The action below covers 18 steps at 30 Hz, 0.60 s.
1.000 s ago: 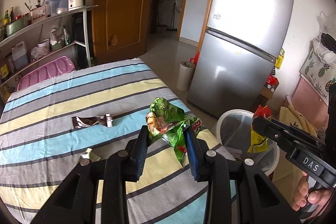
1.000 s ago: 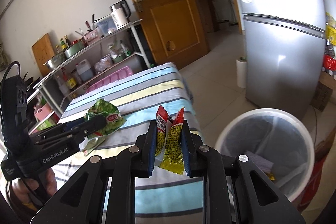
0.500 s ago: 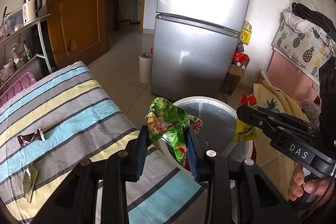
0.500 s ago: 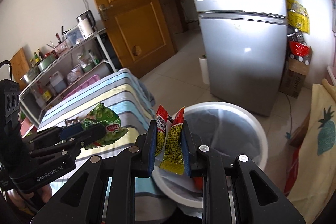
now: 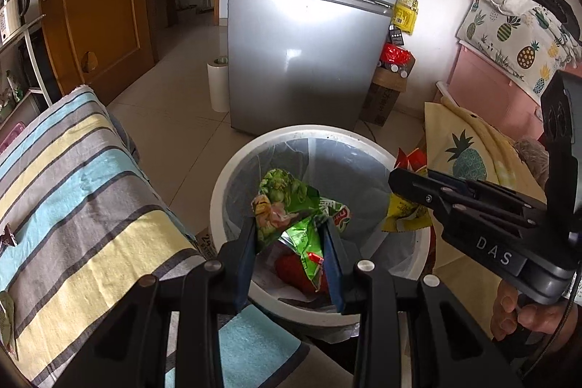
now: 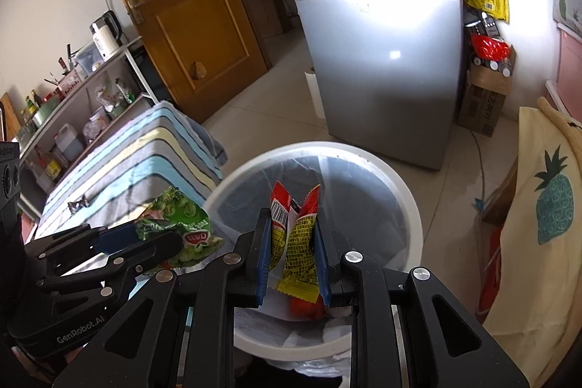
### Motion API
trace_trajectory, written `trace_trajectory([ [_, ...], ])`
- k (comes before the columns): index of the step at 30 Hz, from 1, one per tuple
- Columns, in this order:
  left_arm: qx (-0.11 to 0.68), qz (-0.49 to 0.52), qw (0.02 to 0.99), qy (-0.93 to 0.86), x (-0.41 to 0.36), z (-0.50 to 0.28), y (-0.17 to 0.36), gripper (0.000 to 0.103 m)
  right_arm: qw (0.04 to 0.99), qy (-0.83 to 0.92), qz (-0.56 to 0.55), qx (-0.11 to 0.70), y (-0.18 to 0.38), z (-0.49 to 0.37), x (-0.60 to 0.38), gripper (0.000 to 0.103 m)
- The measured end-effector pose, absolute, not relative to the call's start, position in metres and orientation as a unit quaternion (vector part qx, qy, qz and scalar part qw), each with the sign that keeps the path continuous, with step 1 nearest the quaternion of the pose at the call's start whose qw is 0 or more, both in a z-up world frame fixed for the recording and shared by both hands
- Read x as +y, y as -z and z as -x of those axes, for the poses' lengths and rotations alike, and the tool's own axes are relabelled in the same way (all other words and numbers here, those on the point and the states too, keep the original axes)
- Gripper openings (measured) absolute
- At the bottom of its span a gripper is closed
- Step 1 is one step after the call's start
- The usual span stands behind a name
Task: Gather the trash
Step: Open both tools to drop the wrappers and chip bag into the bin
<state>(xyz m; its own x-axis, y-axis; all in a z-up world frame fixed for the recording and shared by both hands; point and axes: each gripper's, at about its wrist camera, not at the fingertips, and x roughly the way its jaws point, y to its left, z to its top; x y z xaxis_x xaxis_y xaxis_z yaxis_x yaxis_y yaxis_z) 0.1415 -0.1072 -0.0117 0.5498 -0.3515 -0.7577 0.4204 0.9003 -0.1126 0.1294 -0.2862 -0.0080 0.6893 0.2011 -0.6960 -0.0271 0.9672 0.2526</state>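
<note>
Here we see the left gripper (image 5: pixel 291 235) clamped on a crumpled green snack bag (image 5: pixel 291 206) and the right gripper (image 6: pixel 293 235) clamped on a red-and-yellow wrapper (image 6: pixel 296 235), both above the lined white trash bin (image 5: pixel 232 177). Only the left view shows our hand (image 5: pixel 523 311); only the right shows the shelf kettle (image 6: pixel 105 37). Beside the bin stands the striped table (image 5: pixel 72 206), beyond it the silver fridge (image 6: pixel 382 60) and wooden door (image 6: pixel 189 6).

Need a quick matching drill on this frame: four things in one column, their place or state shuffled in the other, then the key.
Things:
1. green wrapper
2. red-and-yellow wrapper
3. brown wrapper
4. white bin

Places or states:
A. lying on the striped cloth
B. on the floor in front of the fridge
C. clamped in the right hand-held gripper
D. clamped in the left hand-held gripper

Pairs: 1-D, 2-C, 3-A, 4-B
</note>
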Motion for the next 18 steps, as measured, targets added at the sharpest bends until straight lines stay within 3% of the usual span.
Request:
trace_trajectory([
  [10,0.436,-0.047,0.874,0.211,-0.114,-0.151,0.022,0.040,0.898,-0.035,-0.108,0.424,0.037,-0.143,-0.298,0.024],
  [14,0.440,-0.039,0.872,0.210,-0.111,-0.153,0.024,0.048,0.893,-0.030,-0.108,0.437,0.044,-0.148,-0.302,0.026],
  [18,0.443,-0.034,0.872,0.208,-0.109,-0.154,0.026,0.056,0.894,-0.025,-0.111,0.433,0.043,-0.146,-0.303,0.043],
])
